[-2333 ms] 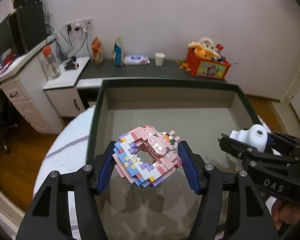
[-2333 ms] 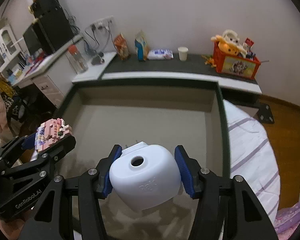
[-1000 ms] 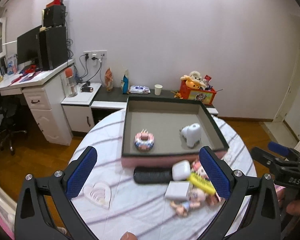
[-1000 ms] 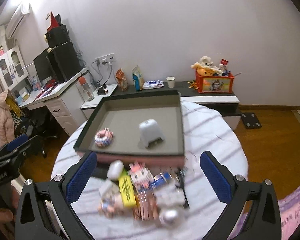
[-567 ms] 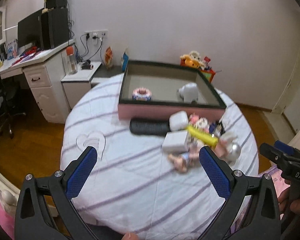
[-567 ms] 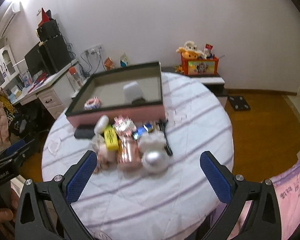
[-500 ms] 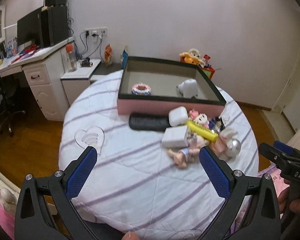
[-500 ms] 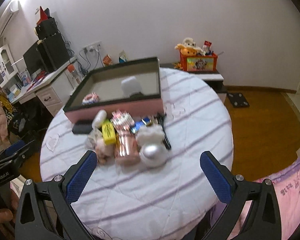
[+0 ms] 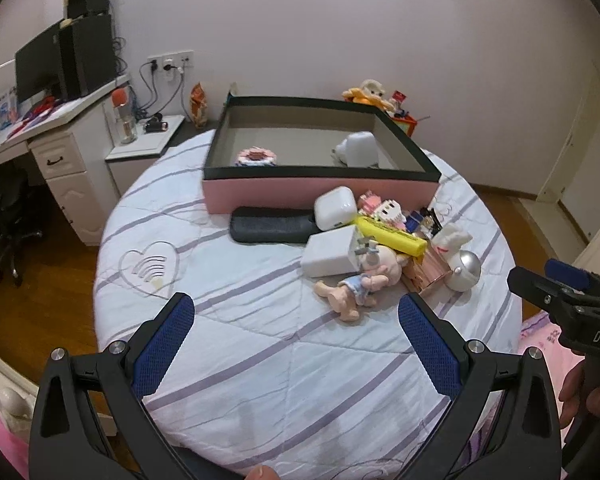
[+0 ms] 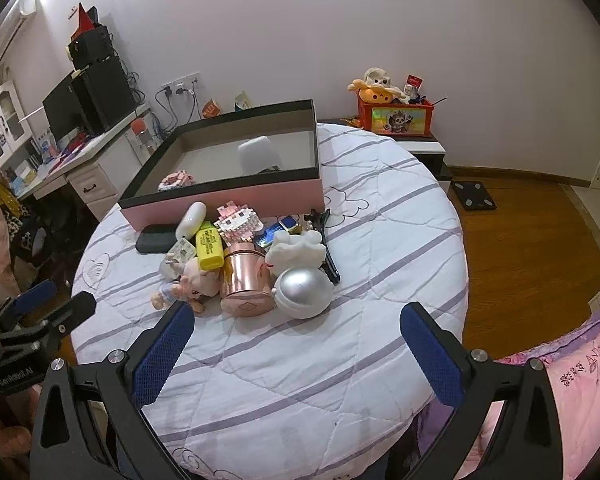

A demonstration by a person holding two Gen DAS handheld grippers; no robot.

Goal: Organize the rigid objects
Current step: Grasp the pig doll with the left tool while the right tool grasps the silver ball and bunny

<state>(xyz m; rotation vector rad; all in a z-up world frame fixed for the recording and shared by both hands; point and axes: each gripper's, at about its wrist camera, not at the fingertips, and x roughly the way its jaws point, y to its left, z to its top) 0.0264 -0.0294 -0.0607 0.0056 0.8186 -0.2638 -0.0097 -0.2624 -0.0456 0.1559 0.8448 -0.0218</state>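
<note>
A pink box with a dark rim (image 9: 320, 196) (image 10: 228, 200) stands at the far side of the round table. Inside lie a brick donut (image 9: 257, 157) (image 10: 177, 181) and a white rounded device (image 9: 358, 150) (image 10: 259, 155). A pile sits in front of the box: a white case (image 9: 334, 208), a white charger (image 9: 330, 256), a yellow tube (image 10: 209, 245), a doll (image 9: 360, 284), a copper cup (image 10: 245, 282), a silver ball (image 10: 303, 292). My left gripper (image 9: 296, 344) and right gripper (image 10: 296, 344) are open and empty, held back over the near table edge.
A black flat case (image 9: 272, 226) lies beside the pile. A black hair clip (image 10: 326, 244) lies right of it. The table has a striped white cloth (image 10: 340, 360). A desk (image 9: 40, 132) stands left, a low shelf with a red toy box (image 10: 394, 116) behind.
Both grippers let go of the brick donut and the white device inside the box, opened wide and pulled back to the near table edge.
</note>
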